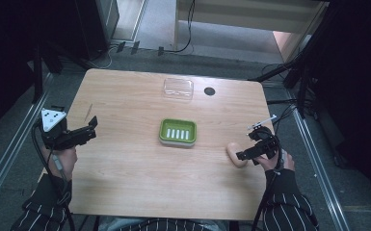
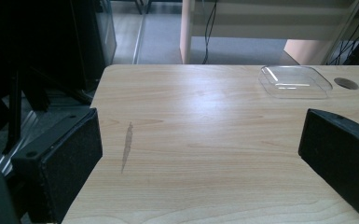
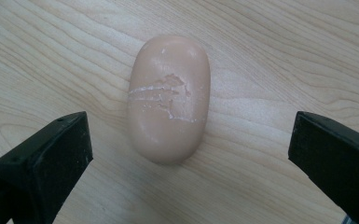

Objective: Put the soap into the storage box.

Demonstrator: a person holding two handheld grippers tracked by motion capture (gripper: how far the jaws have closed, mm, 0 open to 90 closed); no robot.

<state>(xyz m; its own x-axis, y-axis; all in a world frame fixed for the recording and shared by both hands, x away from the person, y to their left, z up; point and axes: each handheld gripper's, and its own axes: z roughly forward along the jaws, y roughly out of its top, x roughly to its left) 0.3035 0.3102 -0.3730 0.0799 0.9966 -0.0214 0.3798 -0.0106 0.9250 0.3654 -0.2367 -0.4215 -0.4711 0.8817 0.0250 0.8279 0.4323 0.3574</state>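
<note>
A peach oval bar of soap with a scuffed white mark lies flat on the wooden table at the right. My right gripper is open just above it, one jaw on each side, touching nothing. A green soap dish with a white slotted insert sits mid-table. My left gripper hovers open near the table's left edge with bare wood between its jaws.
A clear plastic lid lies at the far side of the table beside a dark round cable hole. A dark streak marks the wood at the left. Dark stands and cables flank the table.
</note>
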